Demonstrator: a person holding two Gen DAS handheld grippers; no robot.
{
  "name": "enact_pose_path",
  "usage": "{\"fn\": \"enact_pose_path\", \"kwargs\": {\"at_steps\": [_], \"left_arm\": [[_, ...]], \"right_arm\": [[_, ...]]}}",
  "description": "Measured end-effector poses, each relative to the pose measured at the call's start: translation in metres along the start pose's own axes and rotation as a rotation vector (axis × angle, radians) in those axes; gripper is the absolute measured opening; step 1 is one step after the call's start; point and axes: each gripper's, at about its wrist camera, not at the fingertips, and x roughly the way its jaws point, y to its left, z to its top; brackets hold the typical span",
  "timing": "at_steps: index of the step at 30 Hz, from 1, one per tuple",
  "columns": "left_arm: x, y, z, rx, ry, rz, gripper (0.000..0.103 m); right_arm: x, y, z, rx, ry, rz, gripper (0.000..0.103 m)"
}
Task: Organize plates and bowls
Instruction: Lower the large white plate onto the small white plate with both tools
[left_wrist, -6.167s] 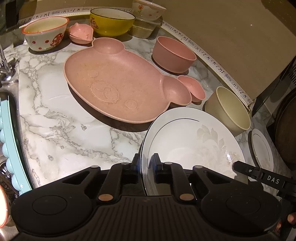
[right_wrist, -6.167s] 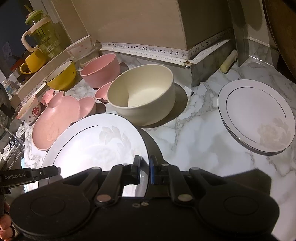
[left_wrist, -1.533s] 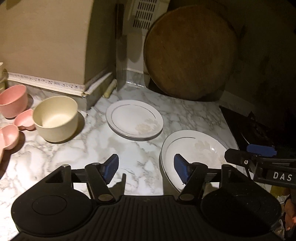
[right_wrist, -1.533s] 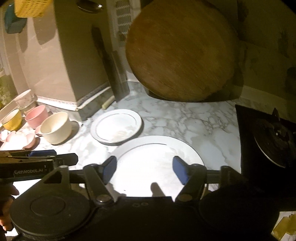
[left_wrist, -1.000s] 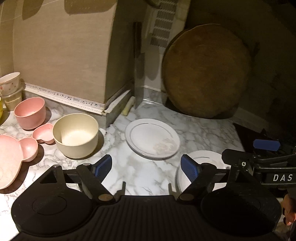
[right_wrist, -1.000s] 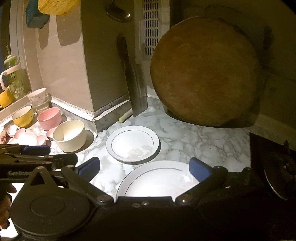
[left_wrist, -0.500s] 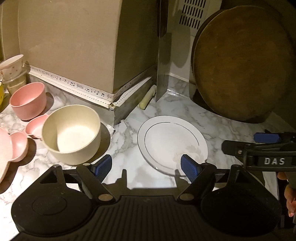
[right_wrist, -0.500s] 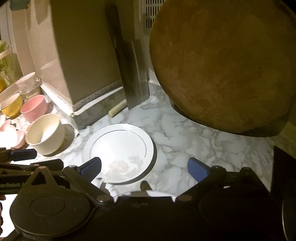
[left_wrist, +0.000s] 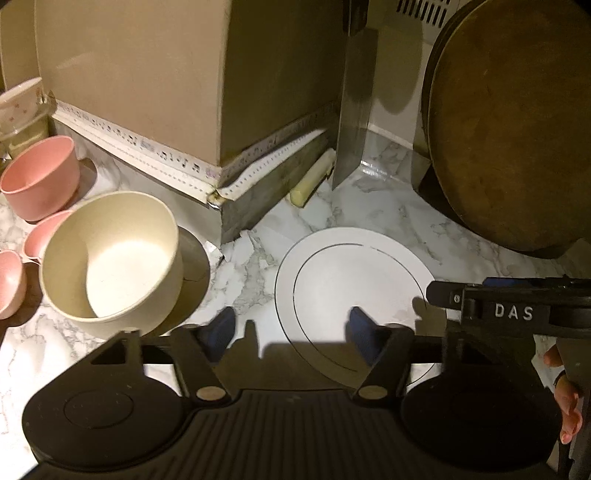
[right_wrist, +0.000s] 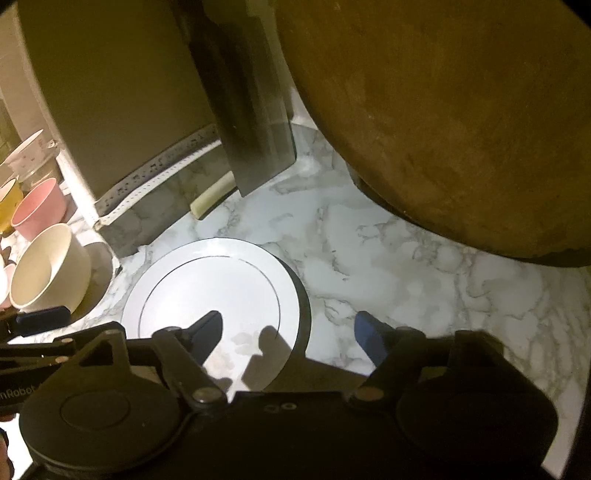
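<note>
Left wrist view: the left gripper (left_wrist: 291, 328) hangs over a marble counter (left_wrist: 388, 210), jaws spread and closing, pinching nothing; the small white plate (left_wrist: 354, 280) lies flat at about 1 o'clock from its fingertips, its near left rim between them; a cream bowl (left_wrist: 110, 258) stands at 10 o'clock, a pink bowl (left_wrist: 40, 177) beyond it at the far left; a round wooden board (left_wrist: 517, 129) leans at 2 o'clock; the other tool's black arm crosses at 3 o'clock.

Right wrist view: the right gripper (right_wrist: 290, 332) hovers with jaws spread and closing, empty; the same plate (right_wrist: 210, 288) sits at 11 o'clock, its right rim between the fingers.

To lift it well, each claw should probably straddle an opposite rim and close squarely, raising together so it stays level.

Half a second ago the plate lay farther off; both claws have since come down nearer and narrowed; the larger plate no longer shows.
</note>
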Motion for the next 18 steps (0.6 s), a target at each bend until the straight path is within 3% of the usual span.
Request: {"fn": "enact_pose_path", "kwargs": {"at_steps": [7,12,18], "left_arm": [[0.018,0.001,0.004,-0.022,0.048,-0.019,0.036],[0.026,0.004,0.004,-0.052,0.065,-0.025,0.026],[0.032,0.008,0.006,-0.079,0.073,-0.026,0.02]], "right_arm": [[0.019,-0.007,0.007,0.024,0.042,0.043,0.051],[0.027,-0.012,0.007,0.044,0.072,0.08,0.034],[0.032,-0.017,0.005,0.07,0.091,0.113,0.021]]}}
